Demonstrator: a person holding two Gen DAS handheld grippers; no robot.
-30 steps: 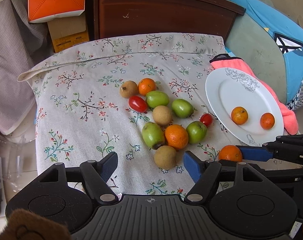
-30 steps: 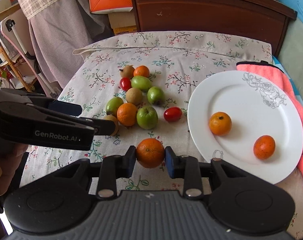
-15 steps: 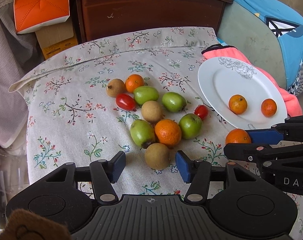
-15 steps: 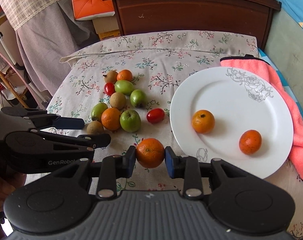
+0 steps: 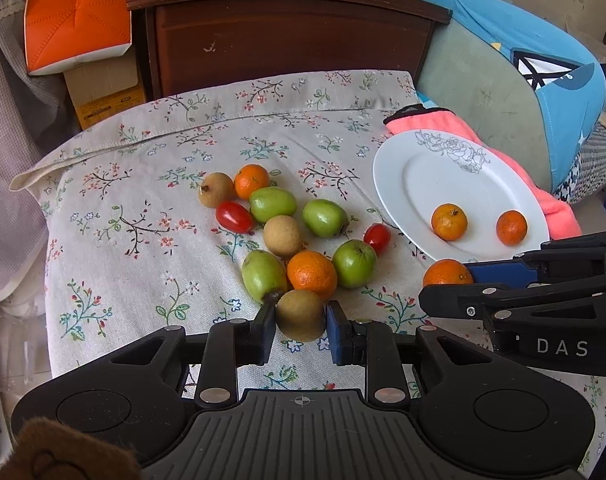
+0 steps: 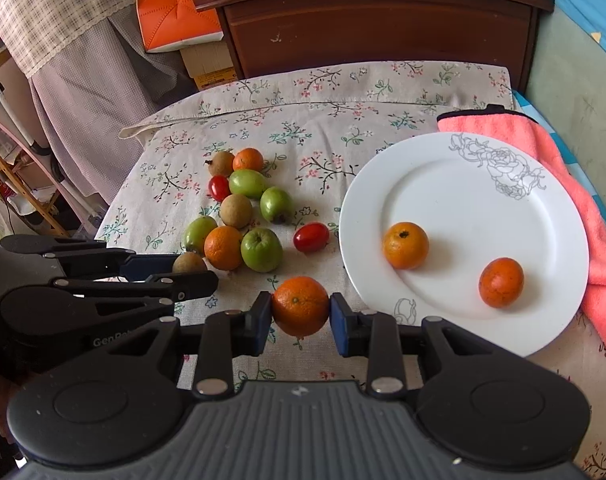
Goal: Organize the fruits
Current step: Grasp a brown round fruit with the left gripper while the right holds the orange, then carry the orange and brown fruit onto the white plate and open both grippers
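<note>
**Both grippers clamped on fruit beside the plate**

Left wrist view: the left gripper (image 5: 300, 322) has just been closing, and its blue pads now press both sides of a brown round fruit (image 5: 300, 314) at the near edge of the fruit cluster (image 5: 295, 232) on the floral cloth (image 5: 143, 240).

Right wrist view: the right gripper (image 6: 300, 316) holds an orange (image 6: 300, 306) between narrow jaws, just left of the white plate (image 6: 463, 208), which carries two small oranges (image 6: 405, 245).

Surface: floral tablecloth (image 5: 115, 216). Directly on it: loose cluster of oranges, green fruits, brown fruits, cherry tomatoes (image 5: 234, 216); white plate (image 6: 463, 208); pink towel (image 6: 543, 148) partly under plate.
</note>
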